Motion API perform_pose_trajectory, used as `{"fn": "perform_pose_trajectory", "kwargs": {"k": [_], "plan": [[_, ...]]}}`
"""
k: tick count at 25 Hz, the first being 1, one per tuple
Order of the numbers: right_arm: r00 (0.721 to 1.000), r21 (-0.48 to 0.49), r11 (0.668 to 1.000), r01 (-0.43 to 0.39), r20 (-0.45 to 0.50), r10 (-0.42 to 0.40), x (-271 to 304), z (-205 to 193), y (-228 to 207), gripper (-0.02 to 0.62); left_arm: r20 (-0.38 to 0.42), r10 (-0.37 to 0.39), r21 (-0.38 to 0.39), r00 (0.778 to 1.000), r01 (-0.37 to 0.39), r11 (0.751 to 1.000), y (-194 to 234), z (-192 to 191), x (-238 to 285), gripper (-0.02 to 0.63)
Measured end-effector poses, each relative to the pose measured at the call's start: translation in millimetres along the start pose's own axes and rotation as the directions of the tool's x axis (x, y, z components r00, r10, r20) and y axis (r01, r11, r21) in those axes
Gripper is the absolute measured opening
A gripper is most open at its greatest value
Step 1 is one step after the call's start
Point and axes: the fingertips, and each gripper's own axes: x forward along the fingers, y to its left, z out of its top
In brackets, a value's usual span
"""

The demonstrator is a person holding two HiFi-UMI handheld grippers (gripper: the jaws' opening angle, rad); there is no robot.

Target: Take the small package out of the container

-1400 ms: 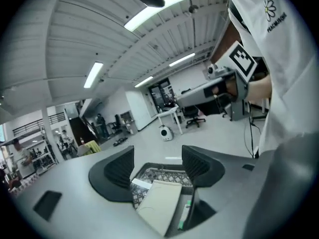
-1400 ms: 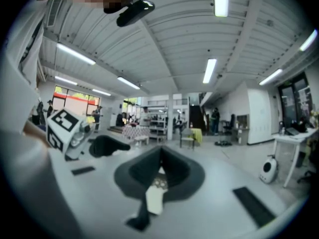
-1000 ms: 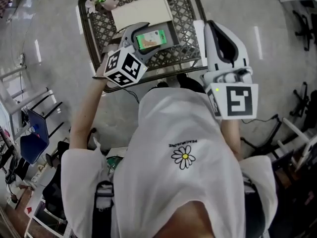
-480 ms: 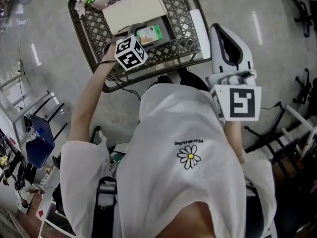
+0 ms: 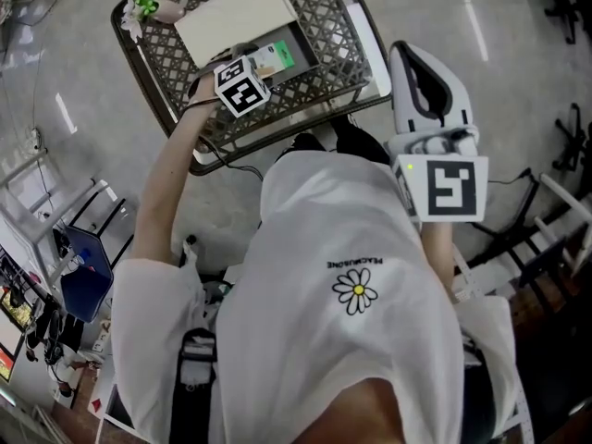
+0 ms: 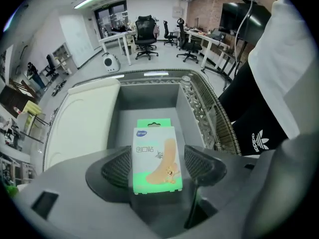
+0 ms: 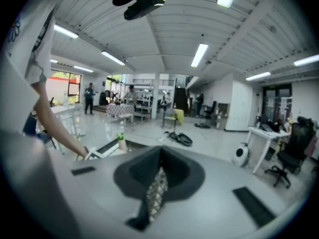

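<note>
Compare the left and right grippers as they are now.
The left gripper has its jaws apart, either side of the small package; the right gripper has its jaws together on nothing. The left gripper reaches down into the wire basket; the right gripper is held outside it, facing the room. Both are the same grey two-jaw design.

The person is wearing a white short-sleeved T-shirt (image 5: 305, 239) showing a daisy print (image 5: 356, 291), and black trousers (image 6: 244, 108) showing a white trefoil logo (image 6: 256, 141). The grey left gripper (image 6: 157, 164) and right gripper (image 7: 159, 177) are each carrying a black-and-white marker cube (image 5: 239, 86).
</note>
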Motion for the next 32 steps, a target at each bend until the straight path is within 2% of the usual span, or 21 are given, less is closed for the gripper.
{"fn": "perform_pose_trajectory", "kwargs": {"k": [3,8,12,15,24,32], "plan": [[1.000,0.001,1.000,-0.012,-0.014,0.012,1.6,-3.9,2.3,0.031,-0.050,0.002,0.018,0.999,-0.001,1.000,-1.1,-3.0,7.6,0.344],[0.999,-0.025,0.999,-0.029,-0.026,0.028,4.1,-6.9,6.7,0.031,-0.086,0.024,0.009,0.996,-0.023,1.000,-0.4,-3.9,13.4,0.339],[0.999,-0.039,0.998,-0.046,-0.027,0.045,4.9,-7.1,12.0,0.031,-0.114,-0.009,-0.068,0.993,0.002,0.998,-1.9,-5.5,19.0,0.330],[0.998,-0.037,0.998,-0.057,-0.027,0.056,5.2,-6.8,14.1,0.031,-0.143,-0.024,-0.090,0.989,0.011,0.996,-1.7,-5.3,19.7,0.330],[0.997,-0.042,0.996,-0.076,-0.032,0.074,2.7,-11.9,20.4,0.031,-0.204,-0.032,-0.087,0.978,0.015,0.996,-1.9,-5.8,22.8,0.328],[0.996,-0.043,0.995,-0.094,-0.012,0.094,0.4,-6.5,22.9,0.031,-0.210,-0.014,-0.052,0.978,0.003,0.999,-2.2,-5.8,16.6,0.324]]}}
